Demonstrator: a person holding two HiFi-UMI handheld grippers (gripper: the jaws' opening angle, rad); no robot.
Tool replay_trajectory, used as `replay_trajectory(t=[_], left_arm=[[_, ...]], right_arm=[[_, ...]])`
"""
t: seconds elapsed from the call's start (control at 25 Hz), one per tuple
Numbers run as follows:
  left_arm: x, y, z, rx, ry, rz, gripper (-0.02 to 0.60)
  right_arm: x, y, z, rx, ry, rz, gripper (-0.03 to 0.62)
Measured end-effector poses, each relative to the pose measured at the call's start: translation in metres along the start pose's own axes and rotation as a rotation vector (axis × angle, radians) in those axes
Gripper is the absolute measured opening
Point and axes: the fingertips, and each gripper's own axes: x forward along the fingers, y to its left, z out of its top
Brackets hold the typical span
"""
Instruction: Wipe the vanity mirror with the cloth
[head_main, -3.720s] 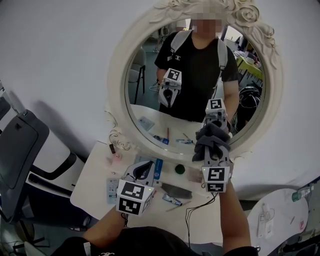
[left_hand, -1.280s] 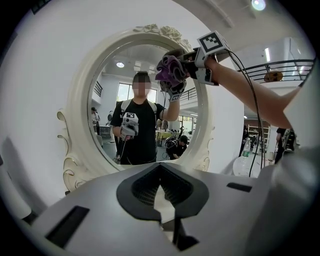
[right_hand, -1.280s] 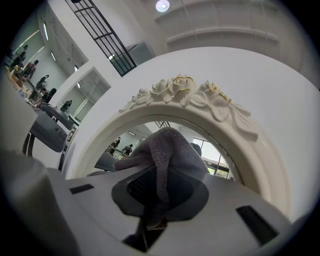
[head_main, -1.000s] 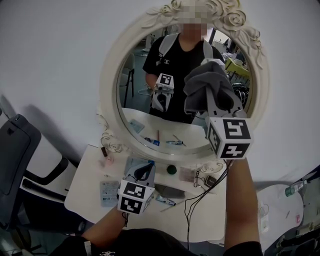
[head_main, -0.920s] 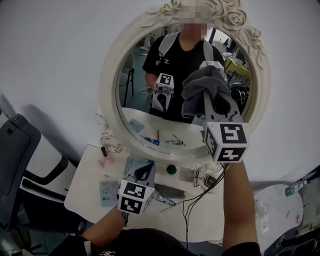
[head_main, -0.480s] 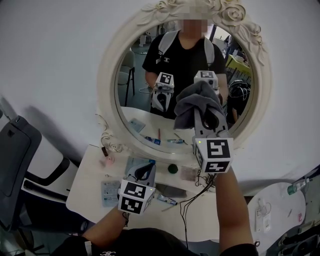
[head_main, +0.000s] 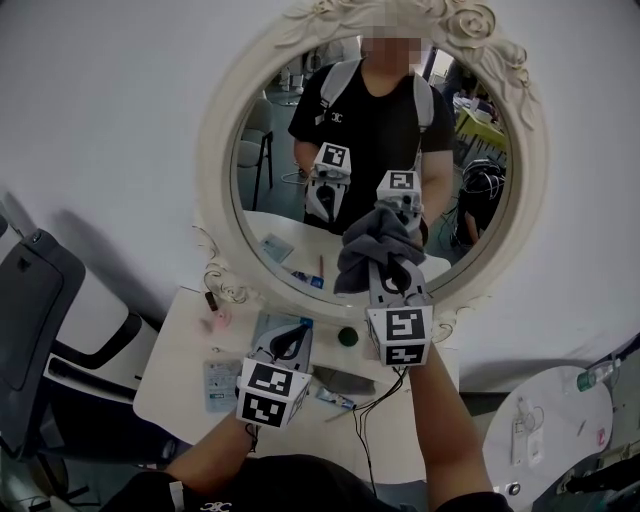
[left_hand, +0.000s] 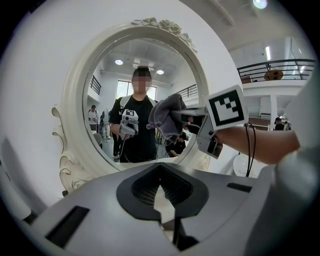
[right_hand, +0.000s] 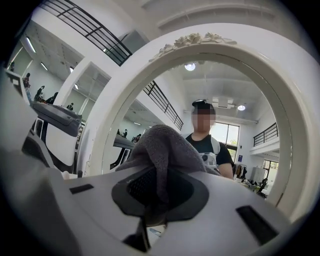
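Mirror (head_main: 268, 190), oval and white-framed, is standing over the cluttered table (head_main: 172, 378). Your right gripper (head_main: 388, 278) is clamping the grey cloth (head_main: 366, 246) against its lower glass; your left gripper (head_main: 288, 342) is hovering low, jaws together, holding nothing.

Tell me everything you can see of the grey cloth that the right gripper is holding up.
The grey cloth looks like soft, fuzzy towelling, plain and unpatterned. It is bunched, not spread: one fold is pinched between the closed jaws of the right gripper, and the rest mounds over the fingers and hangs down on the left. It is held up at the lower part of the vanity mirror, where it seems to touch the glass and meets its own reflection. Nothing else touches it.
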Motion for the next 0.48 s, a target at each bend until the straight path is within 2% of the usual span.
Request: replay_trajectory(t=[0.2, 0.48], left_arm=[[-0.003, 0.005, 0.0, -0.002, 0.0, 0.013, 0.0], [-0.009, 0.007, -0.002, -0.002, -0.001, 0.027, 0.0]], right_arm=[[0.002, 0.019, -0.045, 0.045, 0.069, 0.029, 0.041], [0.007, 0.048, -0.128, 0.01, 0.327, 0.103, 0.041]])
